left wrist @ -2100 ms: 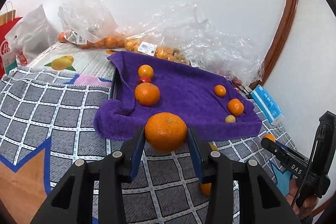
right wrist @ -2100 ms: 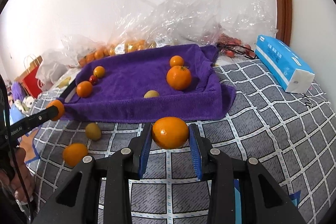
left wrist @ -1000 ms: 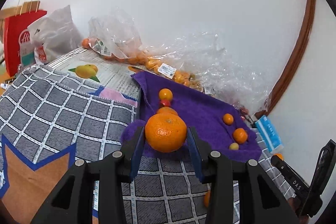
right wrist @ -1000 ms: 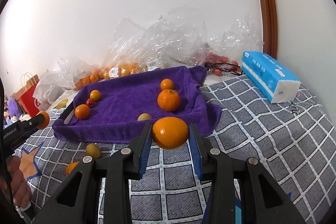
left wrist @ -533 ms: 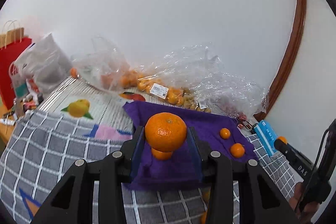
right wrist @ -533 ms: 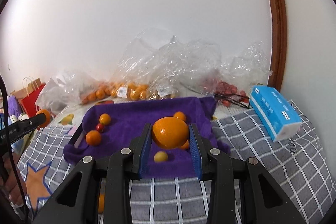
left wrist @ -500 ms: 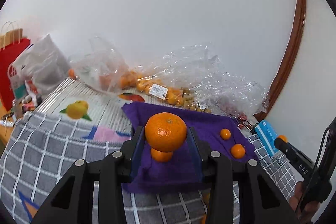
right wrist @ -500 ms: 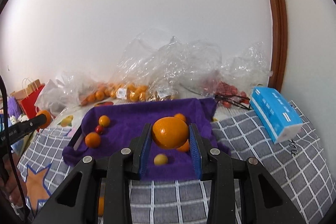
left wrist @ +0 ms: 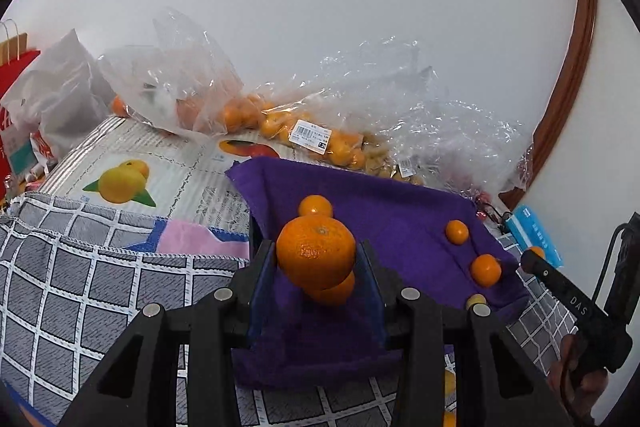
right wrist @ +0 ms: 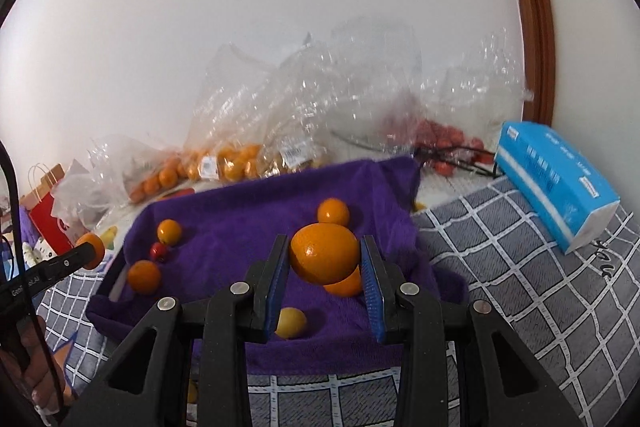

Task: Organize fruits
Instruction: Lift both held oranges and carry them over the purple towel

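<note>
My left gripper point(left wrist: 316, 259) is shut on a large orange point(left wrist: 315, 255) and holds it above the near left part of a tray lined with a purple towel point(left wrist: 384, 211). Another orange point(left wrist: 334, 291) lies on the towel right behind it, and smaller ones point(left wrist: 485, 269) lie at the right. My right gripper point(right wrist: 325, 259) is shut on a smooth orange point(right wrist: 324, 257) above the tray's near right part point(right wrist: 240, 227). Several oranges point(right wrist: 144, 277), a small red fruit point(right wrist: 158, 250) and a yellow fruit point(right wrist: 291, 323) rest on the towel.
Clear plastic bags of oranges point(left wrist: 280, 123) and red fruit point(right wrist: 440, 139) pile against the wall behind the tray. A blue tissue pack point(right wrist: 560, 183) lies right of it. A red paper bag point(left wrist: 12, 99) stands far left. Loose fruit point(left wrist: 448, 383) lies on the grey checked cloth point(left wrist: 60, 291).
Both grippers have carried their oranges forward from the checked cloth to over the purple towel. The tray looks nearer and larger in both views.
</note>
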The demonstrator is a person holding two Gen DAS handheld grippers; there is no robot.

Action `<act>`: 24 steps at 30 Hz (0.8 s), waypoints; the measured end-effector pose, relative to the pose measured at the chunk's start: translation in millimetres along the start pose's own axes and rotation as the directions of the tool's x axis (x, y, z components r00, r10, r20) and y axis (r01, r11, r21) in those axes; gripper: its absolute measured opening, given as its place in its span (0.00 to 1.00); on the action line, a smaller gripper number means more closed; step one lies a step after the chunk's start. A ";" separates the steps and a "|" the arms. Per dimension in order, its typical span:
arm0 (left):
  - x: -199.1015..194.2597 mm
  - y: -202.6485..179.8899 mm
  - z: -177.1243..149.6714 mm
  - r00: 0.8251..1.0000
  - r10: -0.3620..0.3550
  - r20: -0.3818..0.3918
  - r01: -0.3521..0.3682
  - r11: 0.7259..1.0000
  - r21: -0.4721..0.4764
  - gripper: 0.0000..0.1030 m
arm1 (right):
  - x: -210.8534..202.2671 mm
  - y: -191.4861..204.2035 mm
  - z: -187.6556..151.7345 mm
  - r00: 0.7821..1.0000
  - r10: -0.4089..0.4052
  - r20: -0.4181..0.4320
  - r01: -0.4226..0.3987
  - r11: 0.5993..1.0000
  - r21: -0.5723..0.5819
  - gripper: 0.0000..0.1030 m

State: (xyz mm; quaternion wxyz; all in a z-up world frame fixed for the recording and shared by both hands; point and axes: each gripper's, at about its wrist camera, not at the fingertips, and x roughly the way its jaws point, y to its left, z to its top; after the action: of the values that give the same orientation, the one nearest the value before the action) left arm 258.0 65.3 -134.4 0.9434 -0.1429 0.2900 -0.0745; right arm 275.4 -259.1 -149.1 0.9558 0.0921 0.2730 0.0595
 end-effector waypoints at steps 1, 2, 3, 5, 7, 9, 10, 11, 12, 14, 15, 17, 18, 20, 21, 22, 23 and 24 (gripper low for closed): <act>0.4 -2.2 -1.7 1.000 0.001 0.003 -0.001 1.000 0.010 0.38 | 0.0 -1.1 0.0 1.000 -0.004 0.003 0.004 1.000 -0.001 0.34; 1.0 -3.2 -2.4 1.000 0.001 0.001 -0.001 1.000 0.017 0.38 | 0.0 -2.2 -0.7 1.000 -0.012 0.004 0.012 1.000 -0.004 0.34; 2.7 -5.2 -4.0 1.000 0.000 -0.005 0.000 1.000 0.026 0.38 | 0.1 -3.3 -0.9 1.000 -0.014 0.005 0.014 1.000 -0.003 0.34; 6.4 -6.2 -5.4 1.000 -0.007 -0.022 0.008 1.000 0.026 0.38 | 1.8 -5.2 -2.0 1.000 -0.018 0.000 0.018 1.000 -0.003 0.34; 9.5 -6.5 -6.6 0.999 -0.021 -0.041 0.022 0.999 0.023 0.38 | 4.0 -5.9 -2.3 1.000 -0.020 -0.012 0.020 1.000 -0.003 0.34; 10.9 -5.0 -6.6 0.998 -0.024 -0.049 0.025 1.000 0.013 0.38 | 5.6 -6.5 -3.5 1.000 -0.021 -0.019 0.021 1.000 -0.003 0.34; 11.6 -3.7 -6.1 0.998 -0.028 -0.052 0.029 1.000 0.007 0.38 | 5.8 -6.5 -3.9 1.000 -0.021 -0.020 0.021 1.000 -0.005 0.34; 12.2 -1.9 -5.7 0.998 -0.035 -0.055 0.035 0.999 -0.003 0.38 | 5.9 -6.1 -4.0 1.000 -0.022 -0.020 0.021 1.000 -0.007 0.34; 13.0 -0.2 -5.5 0.998 -0.038 -0.059 0.037 0.999 -0.011 0.38 | 5.7 -6.0 -4.2 1.000 -0.020 -0.019 0.020 1.000 -0.009 0.34; 15.7 2.2 -5.7 0.997 -0.033 -0.070 0.031 0.999 -0.020 0.38 | 5.4 -5.9 -5.0 1.000 -0.015 -0.022 0.015 1.000 -0.011 0.34; 16.8 3.3 -5.6 0.997 -0.032 -0.074 0.030 0.999 -0.025 0.38 | 6.2 -5.8 -5.7 1.000 -0.015 -0.026 0.015 1.000 -0.012 0.34; 19.9 6.8 -6.3 0.994 -0.049 -0.098 0.043 0.998 -0.053 0.38 | 8.4 -5.7 -7.0 0.999 -0.017 -0.039 0.017 1.000 -0.015 0.34; 21.0 7.9 -7.0 0.992 -0.065 -0.110 0.057 0.996 -0.070 0.38 | 9.2 -5.7 -7.6 0.999 -0.017 -0.044 0.016 1.000 -0.015 0.34; 22.5 9.6 -8.8 0.985 -0.107 -0.133 0.093 0.990 -0.109 0.38 | 12.4 -5.7 -8.9 0.998 -0.017 -0.058 0.016 1.000 -0.016 0.34; 22.6 9.3 -9.6 0.984 -0.114 -0.138 0.099 0.989 -0.113 0.38 | 13.9 -5.2 -9.5 0.998 -0.019 -0.065 0.018 1.000 -0.020 0.34; 23.0 8.1 -10.4 0.983 -0.115 -0.144 0.100 0.989 -0.110 0.38 | 15.0 -4.6 -10.1 0.997 -0.023 -0.070 0.021 0.999 -0.025 0.34; 23.3 7.1 -11.2 0.983 -0.113 -0.146 0.098 0.990 -0.106 0.38 | 15.3 -4.3 -10.8 0.997 -0.026 -0.073 0.024 0.999 -0.029 0.34; 23.7 6.0 -12.2 0.983 -0.110 -0.149 0.095 0.990 -0.103 0.38 | 16.0 -3.9 -11.8 0.997 -0.027 -0.079 0.025 0.999 -0.033 0.34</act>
State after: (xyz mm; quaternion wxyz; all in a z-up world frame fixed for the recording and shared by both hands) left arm 270.8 63.0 -158.4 0.9050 -0.1965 0.3578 -0.1201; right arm 282.9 -258.7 -167.9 0.9463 0.0708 0.3107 0.0549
